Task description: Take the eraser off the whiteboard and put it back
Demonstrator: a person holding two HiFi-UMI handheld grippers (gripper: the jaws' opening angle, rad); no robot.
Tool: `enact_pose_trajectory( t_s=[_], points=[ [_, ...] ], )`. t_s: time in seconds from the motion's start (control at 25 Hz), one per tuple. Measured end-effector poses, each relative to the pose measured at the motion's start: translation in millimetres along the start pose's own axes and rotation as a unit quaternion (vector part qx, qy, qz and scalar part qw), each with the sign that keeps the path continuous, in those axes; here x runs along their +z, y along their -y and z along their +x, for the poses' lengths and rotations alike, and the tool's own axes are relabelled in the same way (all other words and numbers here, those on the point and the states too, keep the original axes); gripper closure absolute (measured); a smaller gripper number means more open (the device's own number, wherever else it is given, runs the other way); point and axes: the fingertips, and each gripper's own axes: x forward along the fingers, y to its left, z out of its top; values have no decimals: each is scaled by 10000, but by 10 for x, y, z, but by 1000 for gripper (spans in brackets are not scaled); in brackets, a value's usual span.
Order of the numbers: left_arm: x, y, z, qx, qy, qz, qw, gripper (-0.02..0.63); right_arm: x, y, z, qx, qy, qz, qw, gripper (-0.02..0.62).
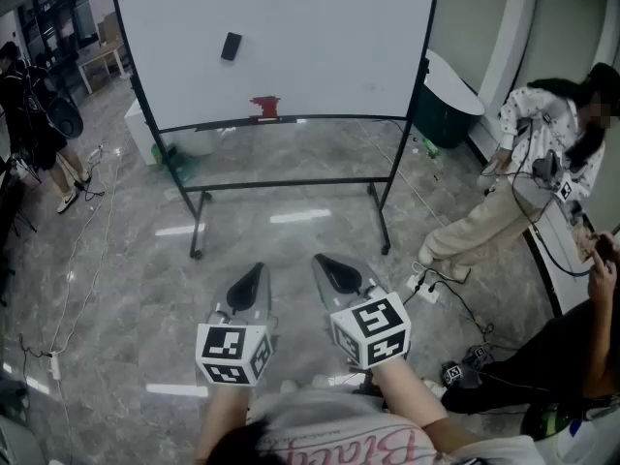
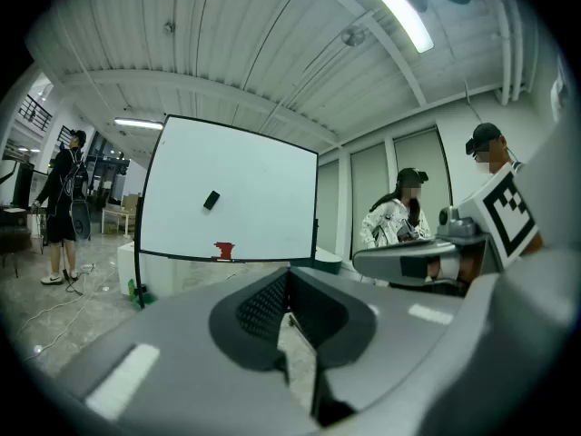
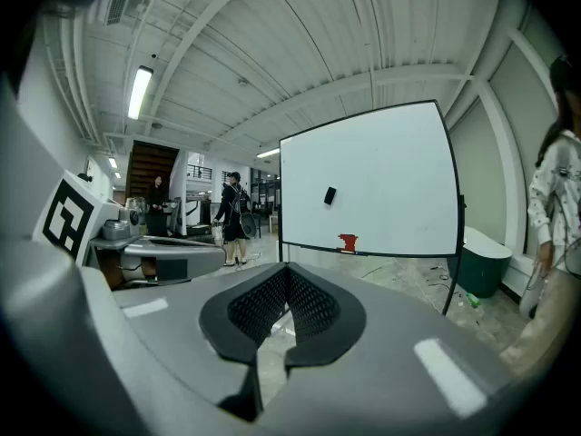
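A small black eraser (image 1: 231,46) sticks on the white face of the rolling whiteboard (image 1: 320,37), upper left of centre; it also shows as the dark eraser (image 2: 211,200) in the left gripper view and the eraser (image 3: 329,195) in the right gripper view. A red object (image 1: 264,108) sits on the board's tray. Both grippers hang side by side well short of the board, pointing toward it. My left gripper (image 1: 249,284) has its jaws together with nothing between them. My right gripper (image 1: 335,270) is likewise shut and empty.
The whiteboard stands on a black wheeled frame (image 1: 291,184) over a marble floor. A person (image 1: 523,177) crouches at the right, another person (image 1: 29,124) stands at far left. Cables and a power strip (image 1: 424,287) lie on the floor at right. A dark green bin (image 1: 448,105) is behind the board.
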Motion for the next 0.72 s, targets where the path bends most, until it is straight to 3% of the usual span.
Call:
enact_pose_trajectory(
  t_s=[0.44, 0.72],
  points=[
    [-12, 133, 41, -53, -14, -58, 10000, 606, -14, 72, -101, 53, 9, 0, 10000, 595],
    [-45, 142, 76, 165, 61, -179, 9997, 606, -109, 153, -155, 258, 15, 149, 9996, 594]
  ],
)
